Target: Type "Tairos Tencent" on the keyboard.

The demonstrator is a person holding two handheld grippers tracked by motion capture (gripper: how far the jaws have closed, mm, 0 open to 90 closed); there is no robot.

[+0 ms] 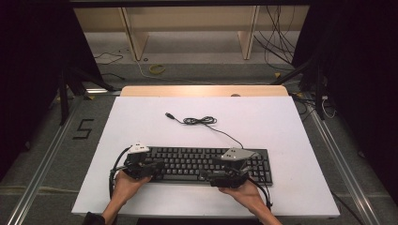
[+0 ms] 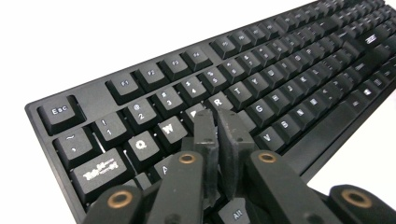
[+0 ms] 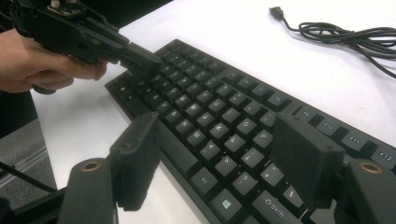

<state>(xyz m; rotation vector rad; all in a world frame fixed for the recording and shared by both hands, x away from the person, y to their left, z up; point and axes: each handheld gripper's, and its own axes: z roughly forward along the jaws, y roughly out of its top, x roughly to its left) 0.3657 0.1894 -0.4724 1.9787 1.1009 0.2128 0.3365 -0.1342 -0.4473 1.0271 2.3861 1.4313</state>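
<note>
A black keyboard lies on the white table near its front edge. Its cable runs back in a loose coil and ends in a USB plug. My left gripper is over the keyboard's left end. In the left gripper view its jaws stand together above the E and R keys, with nothing between them. My right gripper is at the keyboard's right half. Its jaws stand wide apart there, one by the front edge and one over the keys. The left gripper shows farther off.
The coiled cable lies on the table behind the keyboard. Metal rails run along both sides of the table. A wooden shelf frame and loose floor cables lie beyond the far edge.
</note>
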